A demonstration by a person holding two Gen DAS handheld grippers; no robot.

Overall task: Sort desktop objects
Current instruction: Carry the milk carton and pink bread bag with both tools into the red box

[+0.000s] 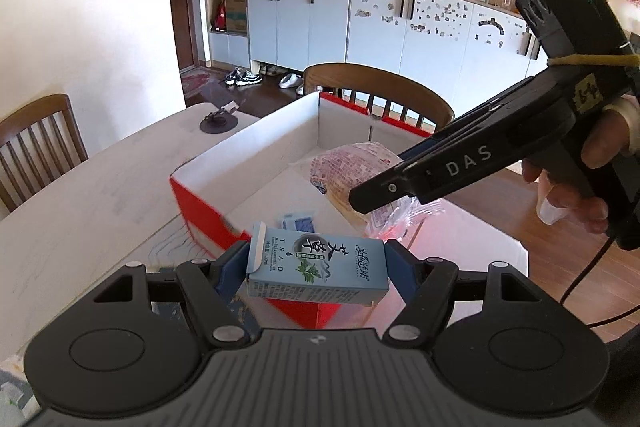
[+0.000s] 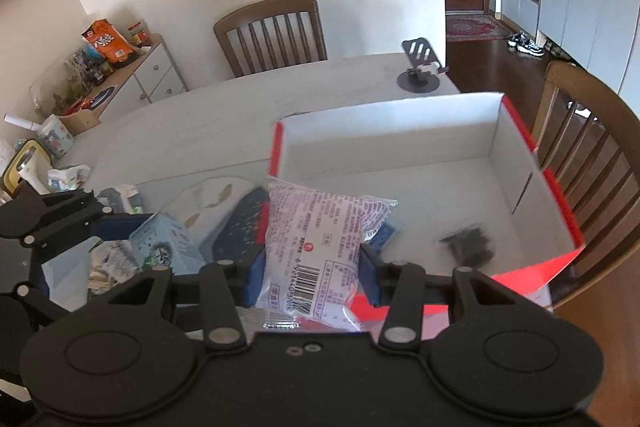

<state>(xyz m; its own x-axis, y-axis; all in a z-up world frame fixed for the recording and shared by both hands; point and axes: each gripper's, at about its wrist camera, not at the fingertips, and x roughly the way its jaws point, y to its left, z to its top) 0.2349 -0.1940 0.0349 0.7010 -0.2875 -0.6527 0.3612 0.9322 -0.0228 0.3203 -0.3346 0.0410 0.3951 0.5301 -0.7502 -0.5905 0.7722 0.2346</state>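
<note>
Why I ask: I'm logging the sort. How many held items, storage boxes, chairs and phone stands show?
Held items: 2, blue carton in left tool, snack packet in right tool
Storage boxes: 1
Chairs: 2
Phone stands: 1
Total: 6

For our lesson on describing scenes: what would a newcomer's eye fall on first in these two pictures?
Probably the red box, open and white inside, on the pale table. Next, each gripper is shut on something near the box: the left gripper holds a pale blue carton, and the right gripper holds a printed snack packet. Wooden chairs stand round the table.
</note>
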